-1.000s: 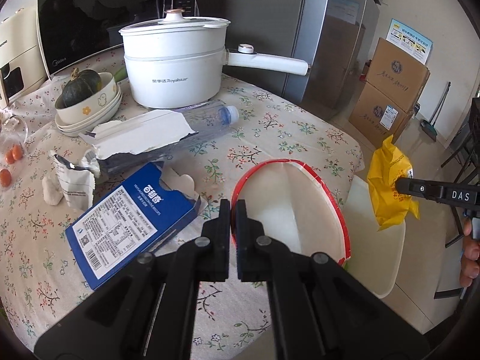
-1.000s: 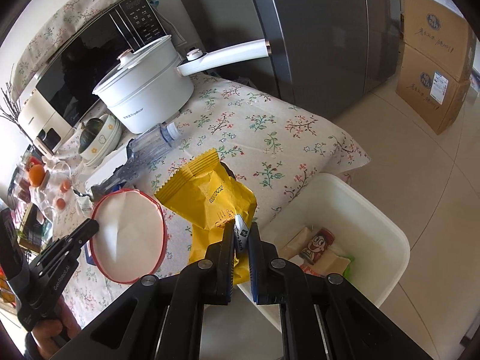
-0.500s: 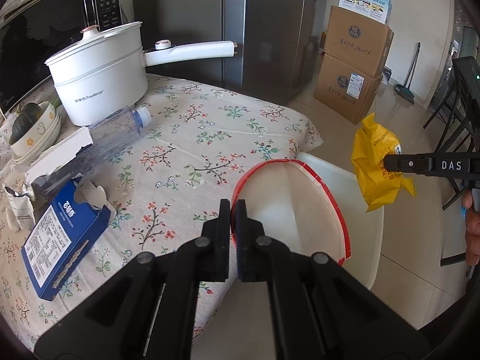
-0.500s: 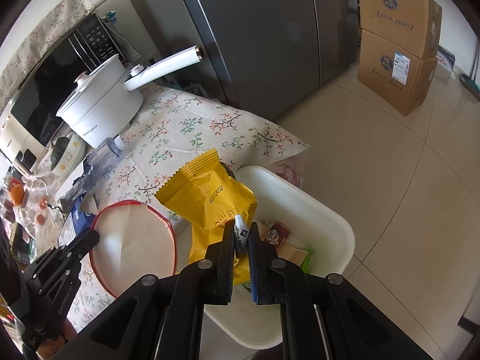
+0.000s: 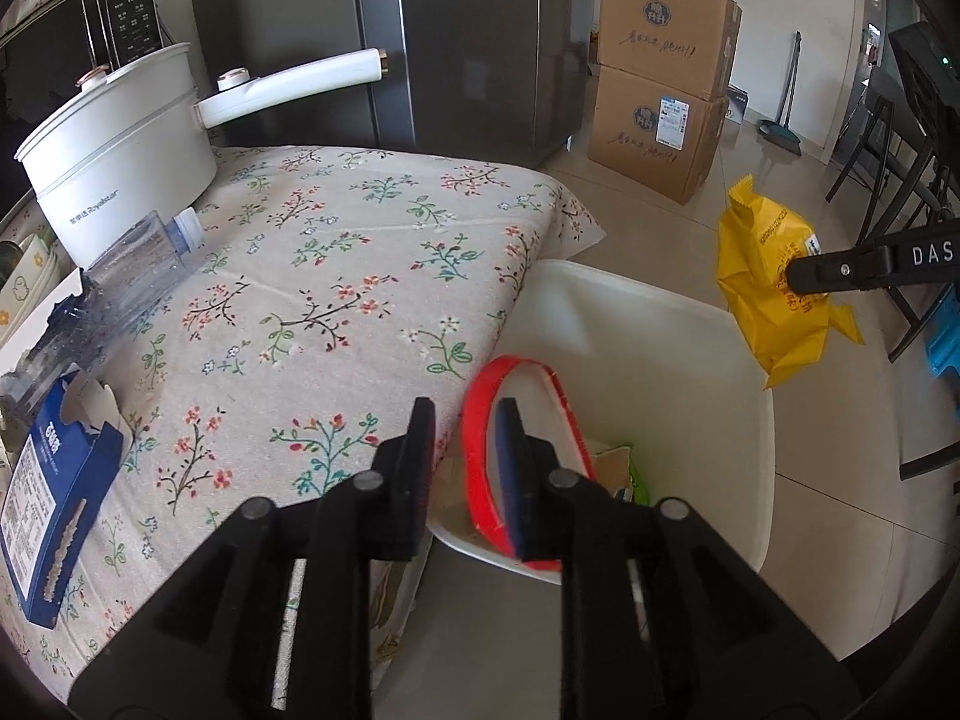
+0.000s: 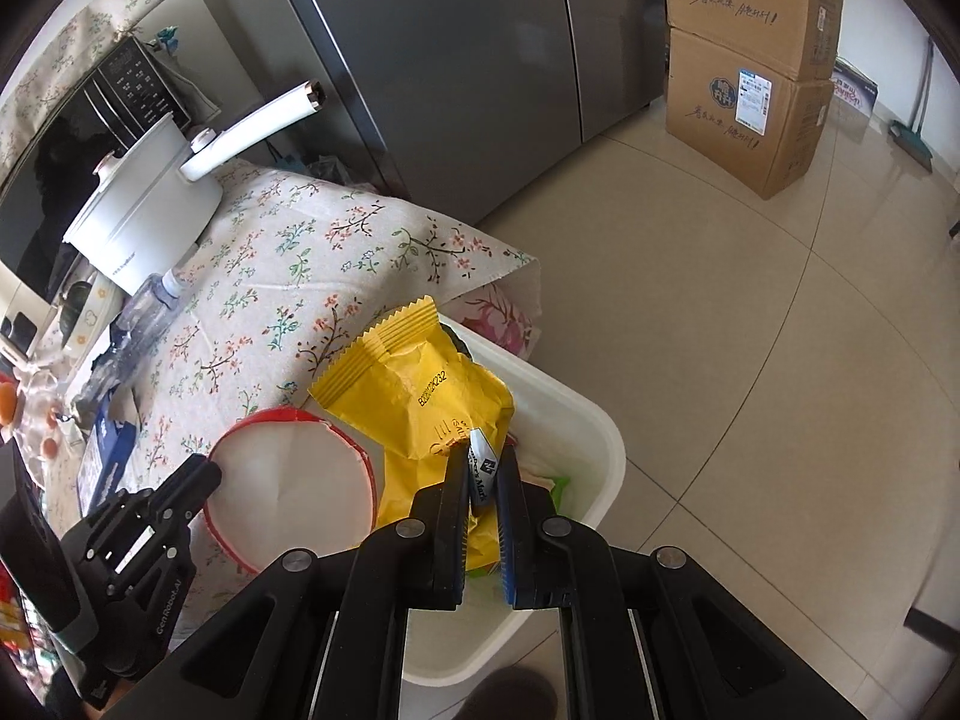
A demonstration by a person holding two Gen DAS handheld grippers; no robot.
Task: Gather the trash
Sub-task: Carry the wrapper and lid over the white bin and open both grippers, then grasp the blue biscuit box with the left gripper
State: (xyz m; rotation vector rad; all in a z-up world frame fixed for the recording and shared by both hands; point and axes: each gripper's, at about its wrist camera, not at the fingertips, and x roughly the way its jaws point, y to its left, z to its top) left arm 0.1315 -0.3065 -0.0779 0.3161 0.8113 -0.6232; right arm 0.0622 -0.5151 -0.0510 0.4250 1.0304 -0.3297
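Hanging over the white bin (image 5: 690,360), a yellow snack bag (image 6: 432,402) is pinched by the right hand-held gripper (image 6: 483,468). The red-rimmed lid (image 5: 480,432) (apparently tipping into the bin beside the bench (image 5: 336,276)) is flanked by the parted left hand-held gripper (image 5: 465,438).

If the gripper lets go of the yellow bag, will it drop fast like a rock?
Probably not. The yellow bag looks crinkled and thin, so likely light and floppy. Pinched by the right gripper above the white bin, it may flutter down.
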